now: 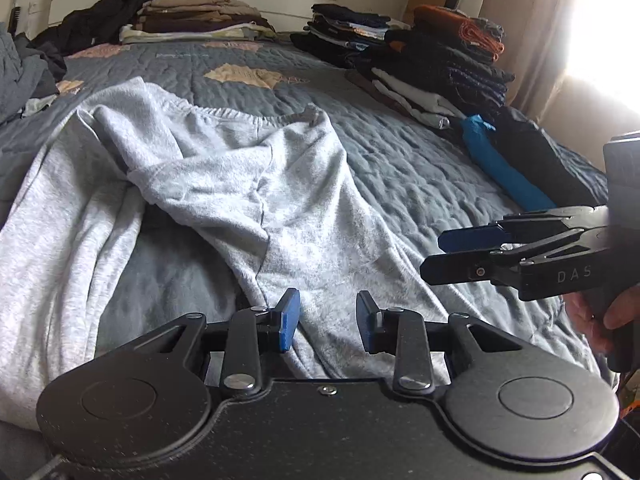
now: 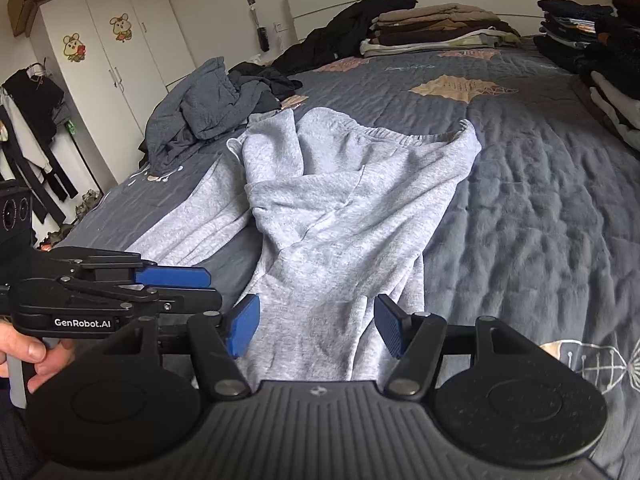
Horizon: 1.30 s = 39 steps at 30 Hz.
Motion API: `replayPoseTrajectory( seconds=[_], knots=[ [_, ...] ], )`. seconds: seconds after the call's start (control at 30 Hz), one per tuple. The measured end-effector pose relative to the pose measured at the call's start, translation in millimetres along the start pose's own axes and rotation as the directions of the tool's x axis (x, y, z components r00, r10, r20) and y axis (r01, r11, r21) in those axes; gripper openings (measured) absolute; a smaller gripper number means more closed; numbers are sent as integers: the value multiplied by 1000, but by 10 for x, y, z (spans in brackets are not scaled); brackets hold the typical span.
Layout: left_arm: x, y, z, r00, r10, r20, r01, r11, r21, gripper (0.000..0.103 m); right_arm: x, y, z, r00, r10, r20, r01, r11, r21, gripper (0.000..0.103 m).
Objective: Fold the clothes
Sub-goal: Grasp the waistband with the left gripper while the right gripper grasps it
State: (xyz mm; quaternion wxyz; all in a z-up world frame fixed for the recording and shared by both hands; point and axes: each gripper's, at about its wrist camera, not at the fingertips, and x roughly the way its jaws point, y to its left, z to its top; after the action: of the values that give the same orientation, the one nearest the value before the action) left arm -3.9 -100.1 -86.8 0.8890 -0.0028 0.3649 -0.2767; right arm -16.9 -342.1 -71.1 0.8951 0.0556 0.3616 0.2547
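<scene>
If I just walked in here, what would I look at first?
Probably the big light grey sweatpants lying rumpled in the middle of the blue-grey quilted bed. Right over their near end hang the left gripper and the right gripper, both open and holding nothing. Neat stacks of folded clothes line the bed's right side and headboard.

Soft fleecy light grey cloth sweatpants, matt quilted blue-grey bedspread with puckered stitching, matt black plastic grippers with ribbed blue pads, shiny metal pivot screws, smooth white wardrobe far left
</scene>
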Motion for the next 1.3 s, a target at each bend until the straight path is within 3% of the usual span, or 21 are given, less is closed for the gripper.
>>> replayPoseTrajectory(
  seconds=[0.23, 0.43, 0.57, 0.6, 0.63, 0.67, 0.73, 0.77, 1.1, 1.3],
  knots=[
    [152, 54, 35, 1000, 9, -11, -9, 1000, -11, 31, 298, -45, -90, 998, 26, -53, -27, 999, -24, 60],
    [404, 128, -2, 995, 34, -89, -39, 998, -53, 31, 442, -52, -67, 997, 18, -82, -19, 1000, -21, 60],
    [397, 121, -20, 998, 21, -61, -24, 998, -53, 28, 514, -61, -99, 995, 6, -97, -8, 1000, -21, 58],
    [388, 110, -18, 999, 17, -50, -20, 999, -48, 23, 519, -59, -113, 996, 3, -94, -5, 1000, -26, 53],
    [374, 91, -11, 999, 26, -40, -27, 999, -37, 14, 520, -55, -123, 996, -3, -90, 0, 999, -32, 42],
    [356, 72, 1, 999, 25, -29, -26, 999, -28, 13, 512, -51, -122, 997, -13, -82, 10, 999, -35, 36],
    [315, 43, 27, 1000, 21, -8, -21, 1000, -16, 10, 471, -71, -94, 998, -30, -63, 28, 999, -23, 13],
    [292, 33, 40, 1000, 16, 1, -16, 1000, -14, 10, 446, -85, -75, 998, -29, -51, 29, 999, -16, 10],
    [41, 16, 352, 995, -41, 91, 41, 999, 2, 8, 197, -42, 160, 1000, -6, 23, 5, 1000, 14, 6],
    [25, 15, 317, 992, -52, 113, 50, 999, 19, 8, 62, -63, 248, 998, -31, 53, 31, 1000, -1, 6]
  ],
)
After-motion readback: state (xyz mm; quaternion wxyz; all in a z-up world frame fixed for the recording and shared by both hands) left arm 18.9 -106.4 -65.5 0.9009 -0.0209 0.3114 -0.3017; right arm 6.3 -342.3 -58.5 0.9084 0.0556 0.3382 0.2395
